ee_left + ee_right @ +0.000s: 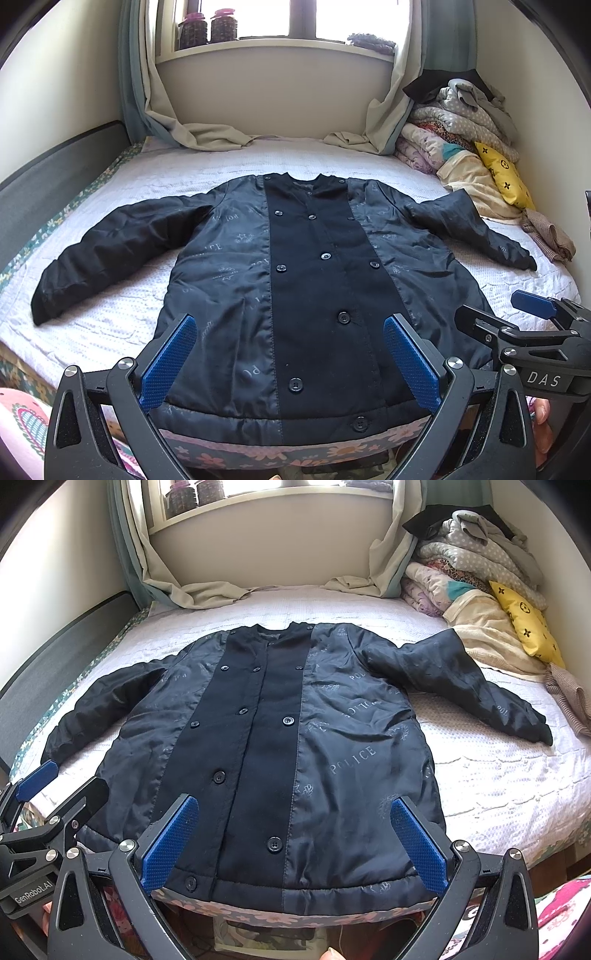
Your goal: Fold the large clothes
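Nearest to your cameras are the two grippers. Your left gripper (290, 363) has its blue pads (170, 362) spread wide apart, with nothing between them; it hovers over the hem of the coat, and you can see no contact with the cloth. Your right gripper (293, 843) is released in the same way, its blue pads (419, 843) far from each other above the lower edge of the coat. In the left wrist view the right gripper shows at the right border, and in the right wrist view the left gripper shows at the left border, so the two tools are just beside each other.

The dark coat (306, 280) lies flat on the bed (184, 173), face up, with its hem at the near edge of the mattress and its collar toward the window (288, 18). It is buttoned in two rows down a matte black middle panel; the side panels are shiny and carry the printed word POLICE. Both sleeves are stretched out to the sides. The right sleeve (461, 686) reaches toward a pile of folded bedding (480, 565) and a yellow cushion (524, 624) in the far corner. The left sleeve (110, 251) points toward the dark bed frame (55, 173). Curtains (177, 122) hang down onto the mattress below the window.
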`<action>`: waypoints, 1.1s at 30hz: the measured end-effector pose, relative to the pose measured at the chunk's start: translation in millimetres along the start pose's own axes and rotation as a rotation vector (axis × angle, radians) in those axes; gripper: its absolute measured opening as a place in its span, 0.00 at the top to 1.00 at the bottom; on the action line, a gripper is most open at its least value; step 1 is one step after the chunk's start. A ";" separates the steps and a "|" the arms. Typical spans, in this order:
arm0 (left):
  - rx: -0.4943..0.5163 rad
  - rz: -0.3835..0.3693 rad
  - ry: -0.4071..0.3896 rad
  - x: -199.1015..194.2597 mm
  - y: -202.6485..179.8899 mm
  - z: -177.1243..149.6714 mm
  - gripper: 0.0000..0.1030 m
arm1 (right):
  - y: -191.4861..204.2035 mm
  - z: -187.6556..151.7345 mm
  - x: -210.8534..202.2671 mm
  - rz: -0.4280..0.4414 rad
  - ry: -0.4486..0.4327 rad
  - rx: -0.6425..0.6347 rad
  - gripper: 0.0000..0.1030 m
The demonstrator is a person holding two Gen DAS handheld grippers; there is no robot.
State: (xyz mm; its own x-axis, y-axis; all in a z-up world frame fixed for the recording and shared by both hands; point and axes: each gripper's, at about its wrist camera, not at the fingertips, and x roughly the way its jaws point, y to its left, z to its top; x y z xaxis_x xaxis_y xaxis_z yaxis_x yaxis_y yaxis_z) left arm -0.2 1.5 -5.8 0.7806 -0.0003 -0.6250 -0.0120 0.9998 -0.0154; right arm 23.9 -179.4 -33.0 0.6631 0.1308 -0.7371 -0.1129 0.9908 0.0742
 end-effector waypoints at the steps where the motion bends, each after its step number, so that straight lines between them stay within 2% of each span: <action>1: 0.001 0.000 0.000 0.3 -0.6 -0.5 0.01 | 0.4 -0.5 -0.1 0.000 0.000 -0.001 0.00; 13: -0.039 -0.015 0.018 0.7 4.8 0.7 0.00 | 1.2 -1.8 4.1 -0.003 0.012 -0.004 0.00; 19: -0.078 -0.015 0.008 -7.6 19.7 15.4 0.01 | 3.4 3.0 4.0 0.020 0.024 -0.019 0.00; 25: -0.074 0.003 -0.025 -17.1 35.3 42.6 0.01 | 11.8 30.0 -0.9 0.008 0.016 -0.065 0.00; 33: -0.107 0.006 -0.025 -11.9 58.9 77.0 0.00 | 20.8 77.3 -0.7 0.016 0.002 -0.100 0.00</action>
State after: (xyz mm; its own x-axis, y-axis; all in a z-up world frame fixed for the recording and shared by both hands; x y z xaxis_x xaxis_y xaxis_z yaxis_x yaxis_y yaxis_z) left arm 37.9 62.0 60.8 0.7957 0.0071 -0.6056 -0.0822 0.9919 -0.0964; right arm 78.3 -156.2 20.9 0.6591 0.1467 -0.7376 -0.1971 0.9802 0.0188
